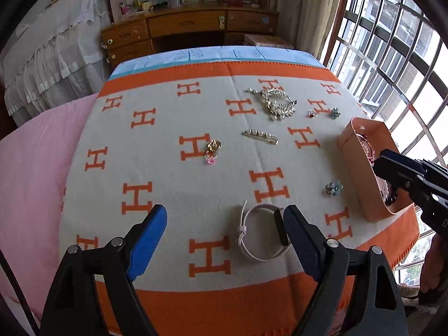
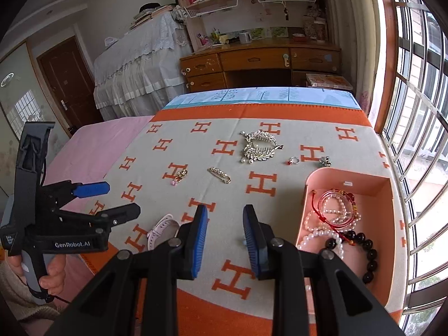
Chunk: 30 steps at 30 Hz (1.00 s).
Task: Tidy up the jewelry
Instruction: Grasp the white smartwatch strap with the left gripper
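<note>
Left wrist: left tongs [image 1: 224, 224] spread, hovering over watch [image 1: 261, 232].

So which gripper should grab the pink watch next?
Probably left. The left gripper is open with the pink watch just ahead beside one finger. The right gripper sits nearer the tray, empty.

My left gripper [image 2: 107, 200]: black plastic frame, blue ribbed pads [image 2: 92, 189], silver screws, white "GenRobot.AI" lettering, grey handle. Bare-skinned hand [image 2: 49, 275], beige knit sleeve, thin black cable. My right gripper [image 2: 225, 240]: same black frame, blue ribbed pads [image 2: 199, 240].
</note>
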Each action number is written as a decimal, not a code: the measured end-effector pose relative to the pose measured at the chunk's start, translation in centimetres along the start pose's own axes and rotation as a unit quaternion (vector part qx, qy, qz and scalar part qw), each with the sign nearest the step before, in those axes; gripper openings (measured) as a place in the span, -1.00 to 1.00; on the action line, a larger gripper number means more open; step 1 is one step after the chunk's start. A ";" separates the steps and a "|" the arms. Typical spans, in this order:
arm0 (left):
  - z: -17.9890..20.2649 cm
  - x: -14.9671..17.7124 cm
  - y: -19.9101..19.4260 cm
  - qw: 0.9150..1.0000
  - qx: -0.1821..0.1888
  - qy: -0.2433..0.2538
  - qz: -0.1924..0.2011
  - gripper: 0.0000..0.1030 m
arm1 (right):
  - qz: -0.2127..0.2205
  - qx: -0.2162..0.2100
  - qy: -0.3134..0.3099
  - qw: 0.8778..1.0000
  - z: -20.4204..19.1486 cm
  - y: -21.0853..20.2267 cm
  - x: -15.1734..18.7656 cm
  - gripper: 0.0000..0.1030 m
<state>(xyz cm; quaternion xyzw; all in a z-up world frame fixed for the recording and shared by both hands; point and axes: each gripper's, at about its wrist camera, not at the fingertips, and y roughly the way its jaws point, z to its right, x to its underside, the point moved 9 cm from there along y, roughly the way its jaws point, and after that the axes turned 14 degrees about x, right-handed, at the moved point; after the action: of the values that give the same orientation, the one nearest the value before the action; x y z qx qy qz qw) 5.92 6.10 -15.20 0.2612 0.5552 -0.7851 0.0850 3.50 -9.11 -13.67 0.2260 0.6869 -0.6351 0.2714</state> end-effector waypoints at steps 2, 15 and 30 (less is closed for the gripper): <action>-0.4 0.9 0.5 1.000 0.002 -0.002 -0.006 0.68 | -0.015 0.005 0.000 1.000 -0.1 0.6 0.3 -0.48; -2.3 4.0 4.4 0.997 0.010 -0.029 -0.067 0.72 | -0.061 -0.002 -0.009 0.998 -1.5 2.7 1.8 -0.48; -1.5 3.4 6.0 0.996 0.006 -0.024 -0.089 -0.79 | -0.070 -0.005 0.006 0.998 -0.5 3.7 1.8 -0.48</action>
<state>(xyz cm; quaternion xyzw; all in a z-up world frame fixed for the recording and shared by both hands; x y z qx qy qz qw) 6.07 5.75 -22.25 0.1926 0.5690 -0.7990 0.0261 4.50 -8.33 -17.62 0.1795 0.7060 -0.6475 0.2238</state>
